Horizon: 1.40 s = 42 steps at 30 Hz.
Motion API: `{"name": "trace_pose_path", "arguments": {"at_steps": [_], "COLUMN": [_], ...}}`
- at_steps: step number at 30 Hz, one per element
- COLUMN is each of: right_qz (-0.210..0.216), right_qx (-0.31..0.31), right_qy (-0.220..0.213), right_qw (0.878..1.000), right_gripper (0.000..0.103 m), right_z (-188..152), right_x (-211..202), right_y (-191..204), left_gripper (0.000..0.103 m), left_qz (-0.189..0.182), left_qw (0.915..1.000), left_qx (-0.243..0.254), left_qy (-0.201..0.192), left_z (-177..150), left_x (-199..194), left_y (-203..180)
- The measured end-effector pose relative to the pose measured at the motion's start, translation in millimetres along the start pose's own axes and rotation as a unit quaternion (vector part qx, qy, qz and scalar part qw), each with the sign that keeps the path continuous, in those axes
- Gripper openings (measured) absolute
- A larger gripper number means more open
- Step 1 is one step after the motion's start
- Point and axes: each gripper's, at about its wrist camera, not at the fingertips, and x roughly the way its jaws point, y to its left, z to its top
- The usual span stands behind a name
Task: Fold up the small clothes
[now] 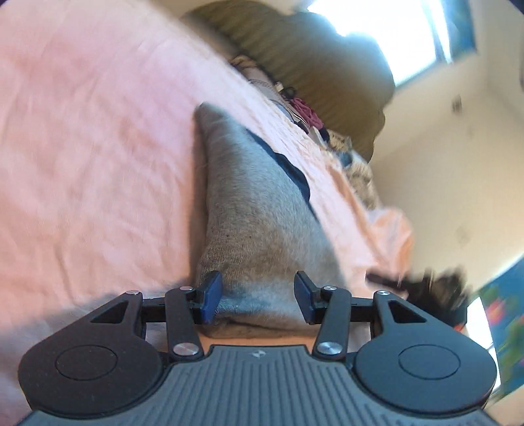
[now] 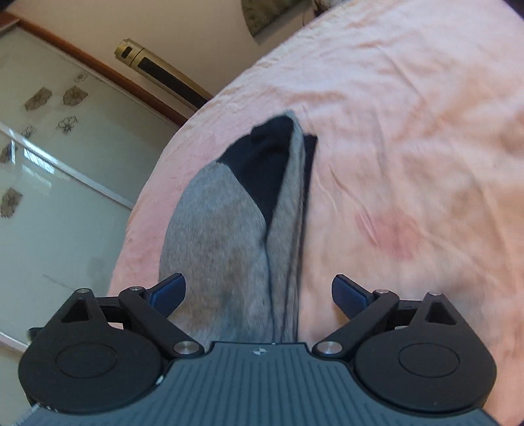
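A: We have the grey sock (image 2: 213,236) lying on the pink bedsheet (image 2: 409,137), its dark navy toe (image 2: 265,164) pointing away from us, and a second layer of grey beside it along the right edge (folded over or a second sock, we cannot tell).

B: In the left wrist view the same grey sock (image 1: 258,209) runs from between the jaws up across the sheet (image 1: 82,147). The left gripper (image 1: 258,295) has its jaws partly spread, the sock's near end between the blue pads (image 1: 211,295) without being pinched.

A: Agreed. Our right gripper (image 2: 258,295) stands spread wide, the left pad at the sock's edge, the right pad well clear over bare sheet.

B: Beyond the bed we see an olive headboard (image 1: 327,72), a bright window (image 1: 376,29) and, in the right view, frosted wardrobe doors (image 2: 59,170).
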Motion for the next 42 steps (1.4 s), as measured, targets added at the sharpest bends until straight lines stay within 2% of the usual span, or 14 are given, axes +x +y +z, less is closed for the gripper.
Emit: {"name": "trace_pose_path", "arguments": {"at_steps": [4, 10, 13, 17, 19, 20, 21, 22, 30, 32, 34, 36, 39, 42], "right_qz": [0.056, 0.046, 0.051, 0.052, 0.050, 0.045, 0.032, 0.011, -0.024, 0.000, 0.019, 0.018, 0.007, -0.023], "right_qx": [0.021, -0.009, -0.003, -0.007, -0.010, -0.015, -0.020, -0.025, -0.109, -0.065, -0.043, -0.047, -0.057, -0.098], "right_qy": [0.023, 0.066, 0.065, 0.068, 0.073, 0.074, 0.079, 0.085, 0.090, 0.080, 0.065, 0.002, -0.059, -0.078], "right_qw": [0.998, 0.997, 0.997, 0.996, 0.996, 0.996, 0.996, 0.996, 0.990, 0.995, 0.997, 0.999, 0.997, 0.992], "right_gripper": [0.094, 0.094, 0.094, 0.098, 0.091, 0.078, 0.045, 0.023, 0.016, 0.023, 0.047, 0.074, 0.073, 0.076], "right_z": [-7, -6, -5, -1, 0, 0, 1, 0, -22, -19, -13, -1, 30, 62], "right_x": [4, 15, 15, 19, 26, 29, 33, 37, 24, 20, 10, -9, -14, 14], "right_y": [-7, 11, 10, 14, 16, 17, 16, 15, 25, 13, 12, 18, 35, 62], "left_gripper": [0.047, 0.047, 0.047, 0.048, 0.047, 0.045, 0.038, 0.013, 0.012, 0.016, 0.019, 0.021, 0.025, 0.048], "left_qz": [-0.058, -0.007, 0.031, 0.010, -0.003, -0.005, 0.001, 0.006, 0.043, 0.040, 0.047, 0.066, 0.090, 0.098], "left_qw": [0.9946, 0.9983, 0.9973, 0.9978, 0.9975, 0.9975, 0.9973, 0.9967, 0.9944, 0.9949, 0.9949, 0.9913, 0.9781, 0.9618], "left_qx": [-0.083, -0.057, -0.064, -0.039, -0.033, -0.028, -0.030, -0.031, 0.051, 0.053, 0.068, 0.110, 0.187, 0.250], "left_qy": [0.023, -0.005, 0.021, 0.053, 0.062, 0.064, 0.066, 0.075, 0.082, 0.075, 0.057, 0.027, -0.024, -0.054], "left_z": [11, 24, 21, 13, 9, 8, 9, 8, -6, -7, -8, -10, -13, -22], "left_x": [13, -10, -5, 11, 21, 24, 27, 28, 8, 3, -10, -21, -31, -11], "left_y": [22, 18, 25, 13, 9, 6, 5, 5, 0, 1, -5, -20, -50, -73]}}
